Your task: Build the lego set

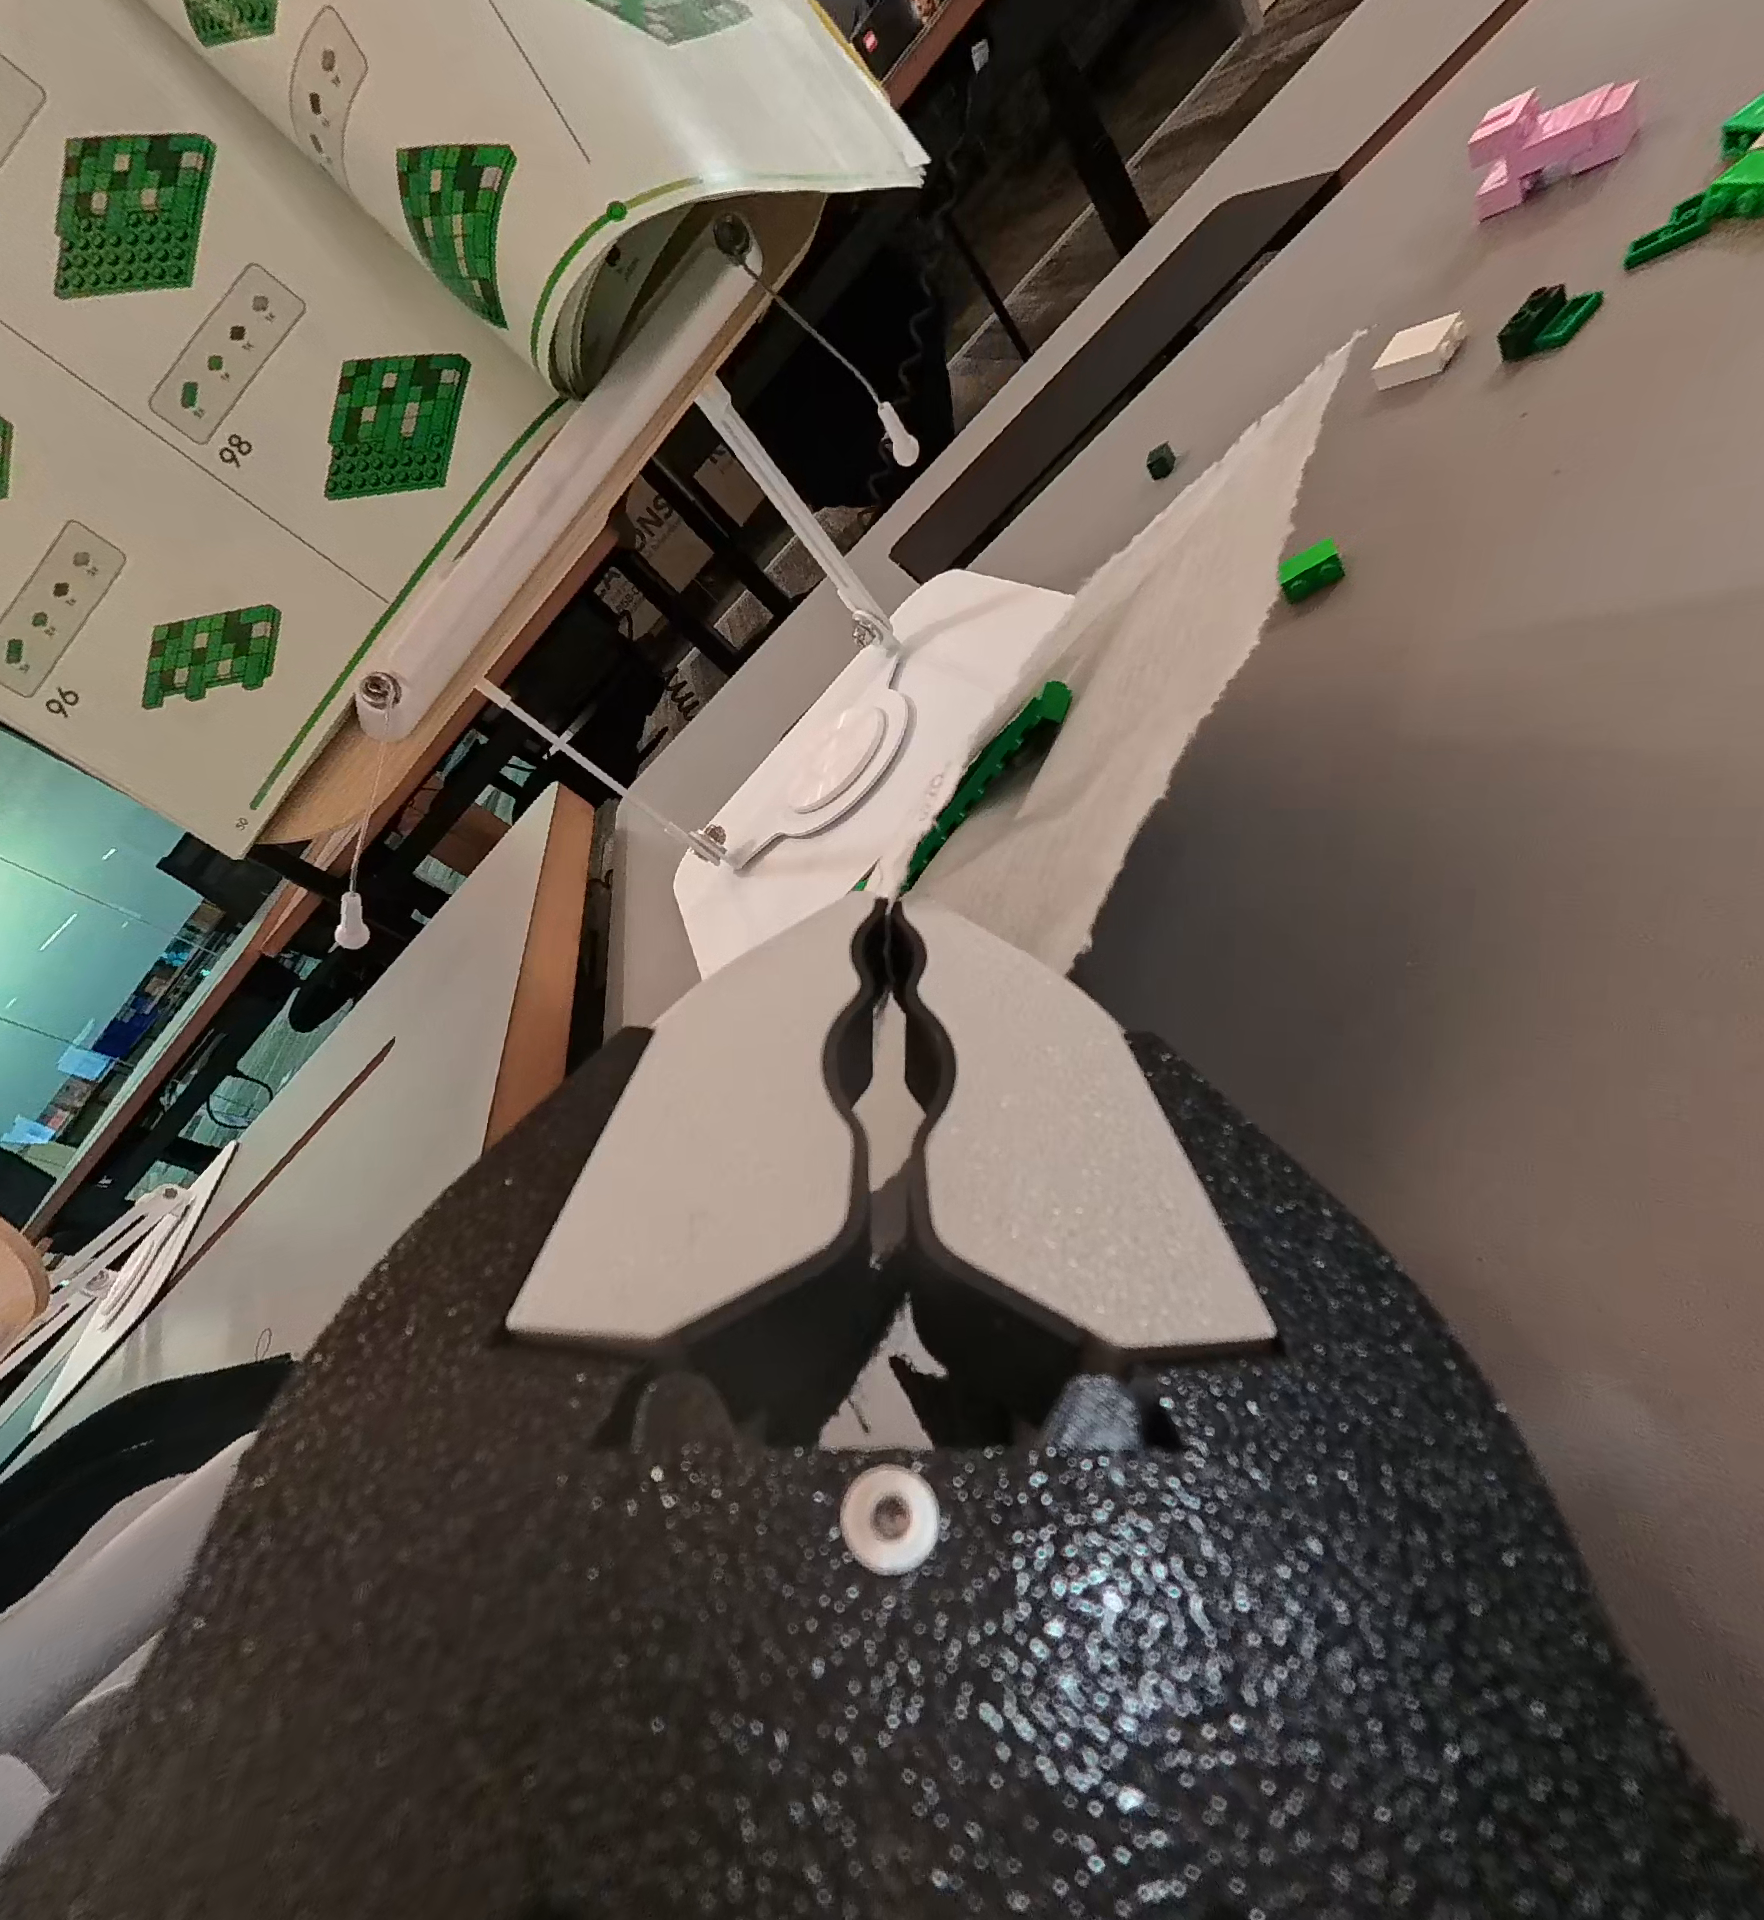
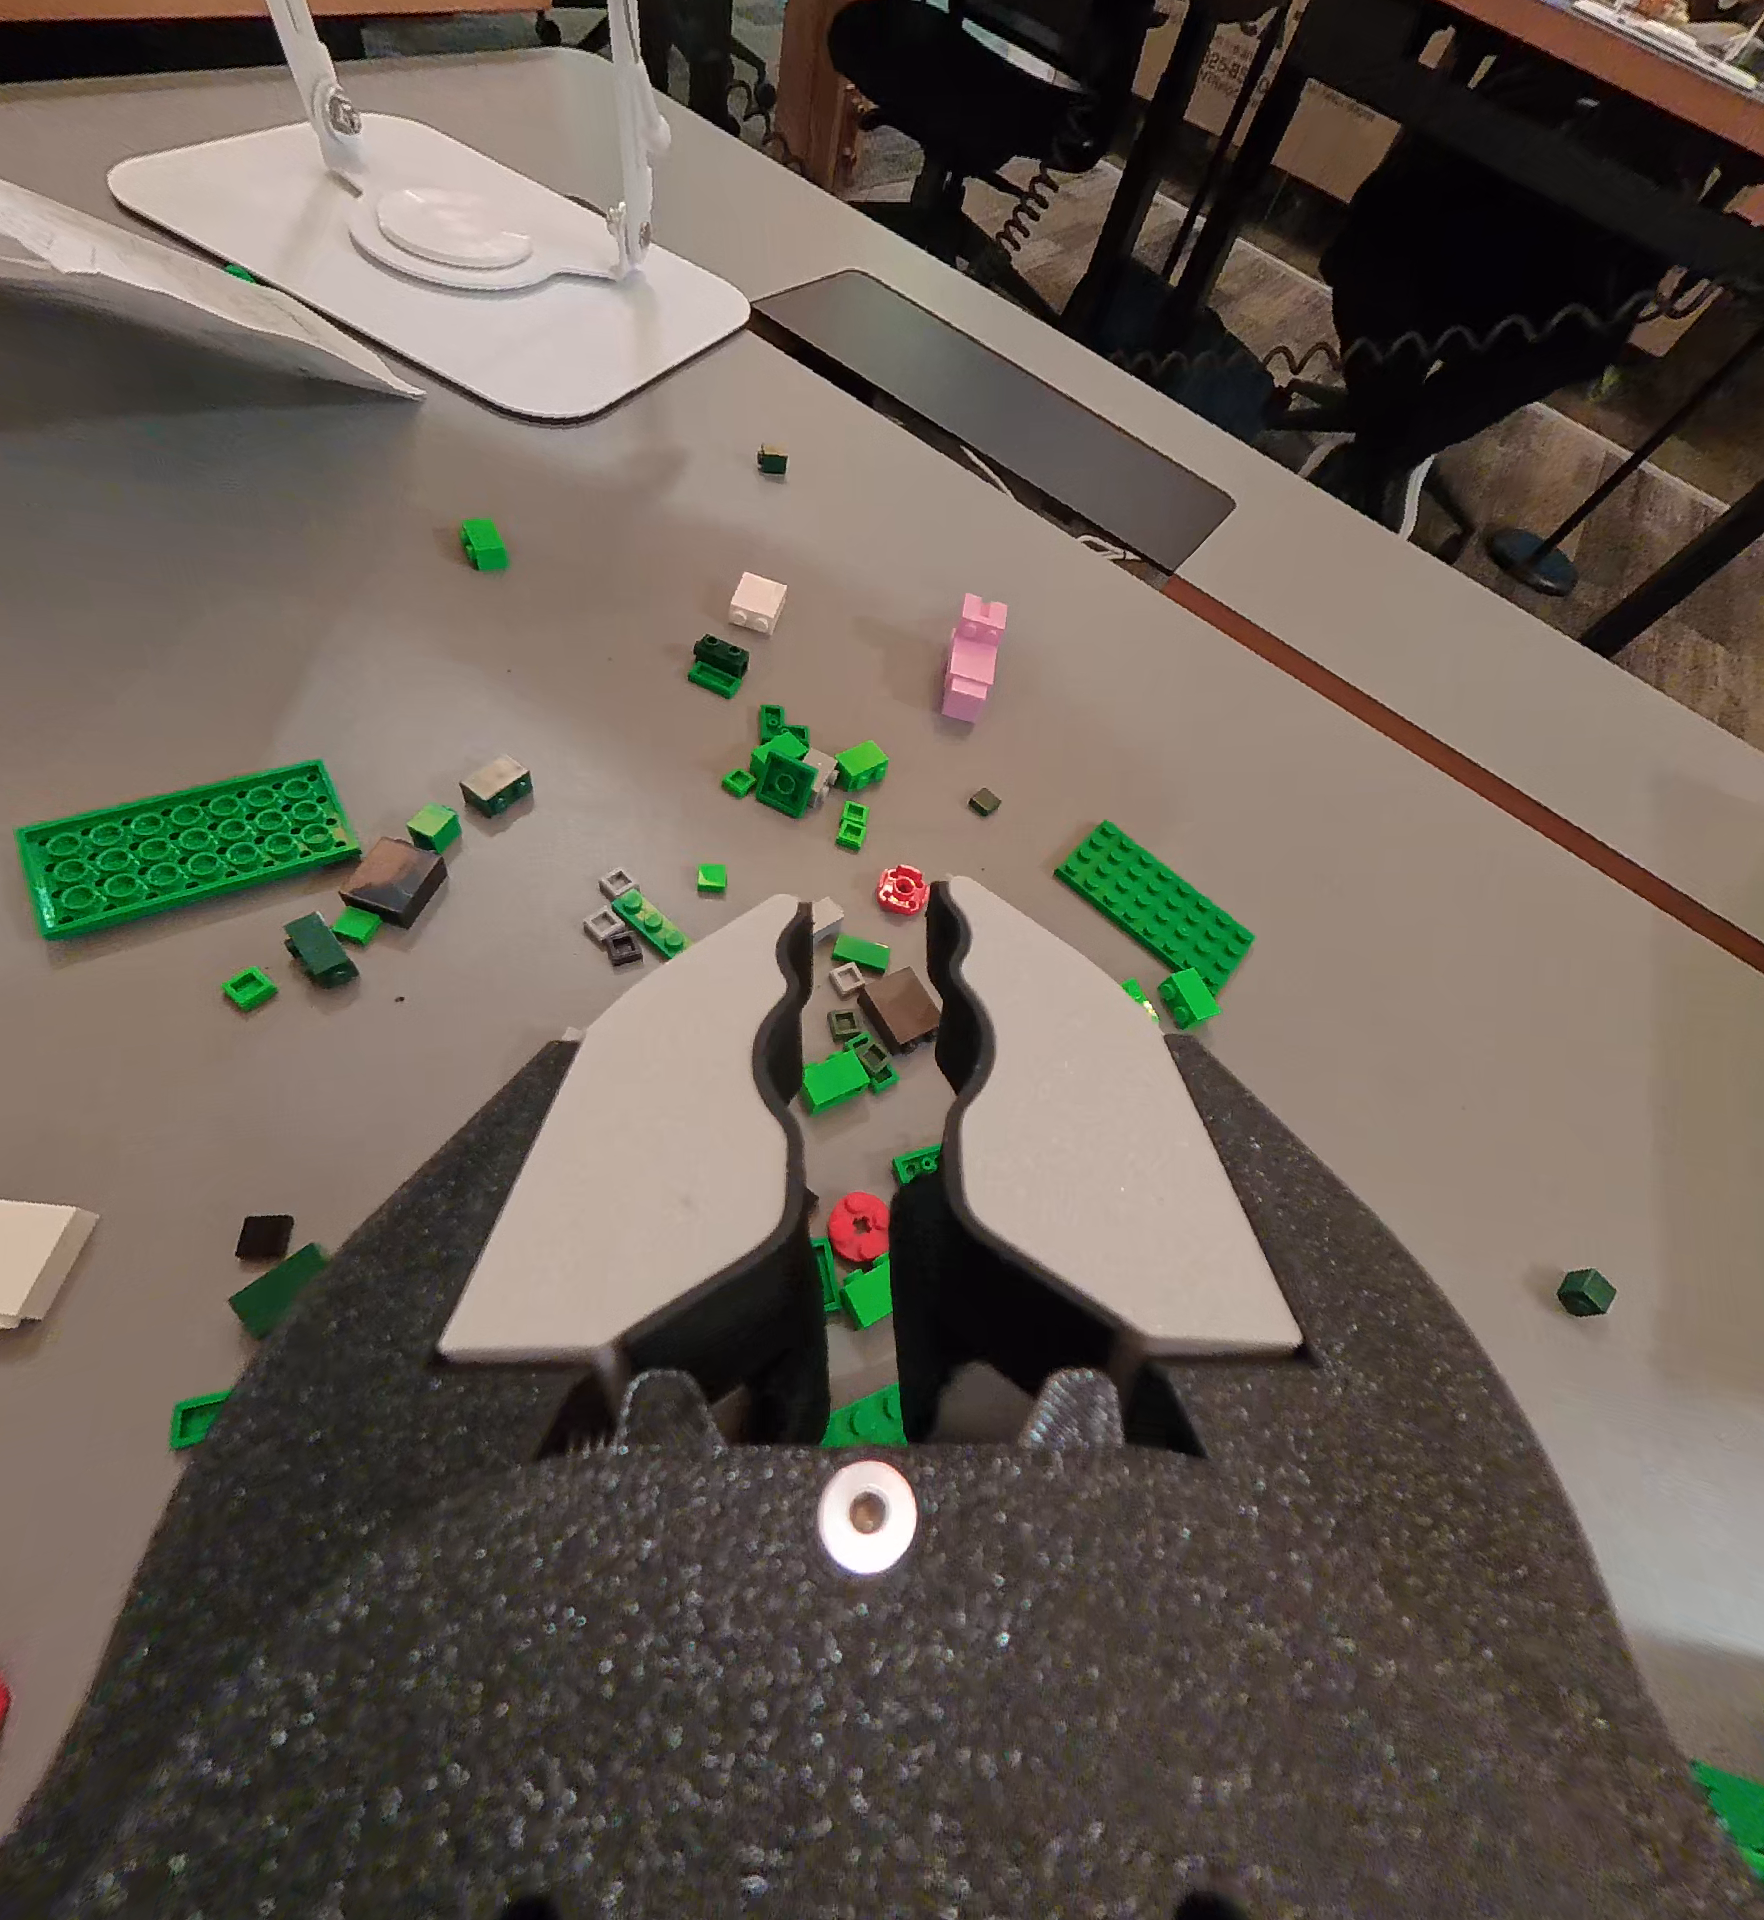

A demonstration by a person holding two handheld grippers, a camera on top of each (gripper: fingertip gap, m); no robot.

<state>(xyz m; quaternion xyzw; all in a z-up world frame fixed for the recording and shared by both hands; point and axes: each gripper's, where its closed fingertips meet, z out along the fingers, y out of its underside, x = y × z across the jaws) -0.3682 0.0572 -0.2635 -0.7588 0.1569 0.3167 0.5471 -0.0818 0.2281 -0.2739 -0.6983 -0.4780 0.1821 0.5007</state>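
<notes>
My left gripper (image 1: 891, 920) is shut on the corner of a white paper towel (image 1: 1169, 644) and holds it up off the grey table (image 1: 1532, 831). A long green plate (image 1: 1008, 764) lies behind the towel's lower edge. The towel also shows lifted at the far left of the right wrist view (image 2: 130, 281). My right gripper (image 2: 873, 899) is open and empty, above a scatter of small green, grey and dark pieces. A red round piece (image 2: 901, 890) and a dark tile (image 2: 901, 1006) lie between its fingers. Two green plates (image 2: 182, 847) (image 2: 1153, 920) lie to either side.
An open instruction booklet (image 1: 234, 312) rests on a white stand with a flat base (image 2: 421, 260). A pink figure (image 2: 973, 660) and a white brick (image 2: 758, 603) lie farther out. A dark panel (image 2: 992, 416) is set in the table near its far edge. Across from one pair of fingers to the other is roughly 35 cm.
</notes>
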